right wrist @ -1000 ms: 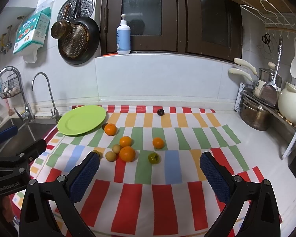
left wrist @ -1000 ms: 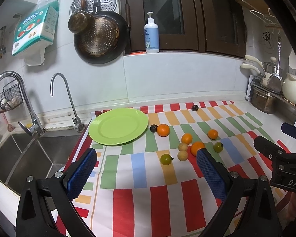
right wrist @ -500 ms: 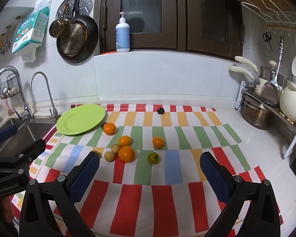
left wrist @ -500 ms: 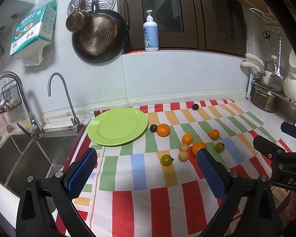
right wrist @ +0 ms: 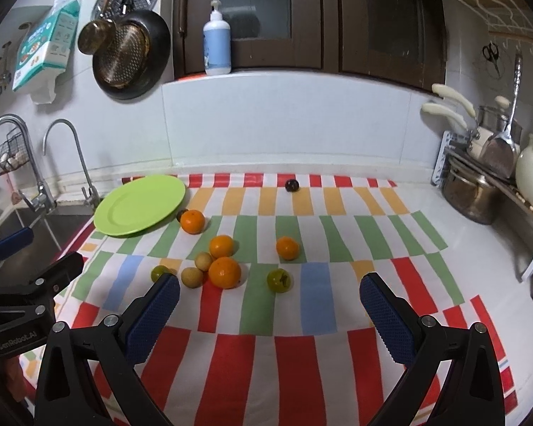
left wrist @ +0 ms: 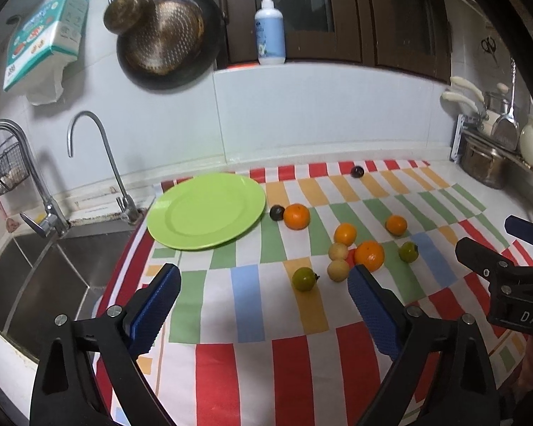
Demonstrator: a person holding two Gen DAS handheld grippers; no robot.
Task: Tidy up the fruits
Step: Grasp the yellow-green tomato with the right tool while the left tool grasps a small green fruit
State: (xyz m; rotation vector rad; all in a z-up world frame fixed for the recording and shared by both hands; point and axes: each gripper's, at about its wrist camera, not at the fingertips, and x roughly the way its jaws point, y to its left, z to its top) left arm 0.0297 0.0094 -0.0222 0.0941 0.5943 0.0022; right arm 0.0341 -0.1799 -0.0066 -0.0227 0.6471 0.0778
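Covering most of the counter is a big striped cloth (right wrist: pixel 287 355), and all the fruit sits on it. At its far left corner, next to the sink (left wrist: pixel 28 284), lies one green plate (right wrist: pixel 138 204) with nothing on it. So the sorting has not really begun, and I think every fruit is left to move.

Counting the fruit: four oranges, with the biggest orange (right wrist: pixel 225 272) in the middle bunch. Two green fruits, one green fruit (right wrist: pixel 279 280) to the right of the bunch. Two small tan fruits, one tan fruit (right wrist: pixel 192 277) just beside the big orange. Two dark fruits, one dark fruit (right wrist: pixel 292 185) far back alone, the other touching the plate's edge.

The left gripper (left wrist: pixel 263 305) hangs above the cloth with its fingers spread wide; they have just been closing a little, with nothing between them. The right gripper (right wrist: pixel 266 305) also has its fingers spread wide and holds nothing
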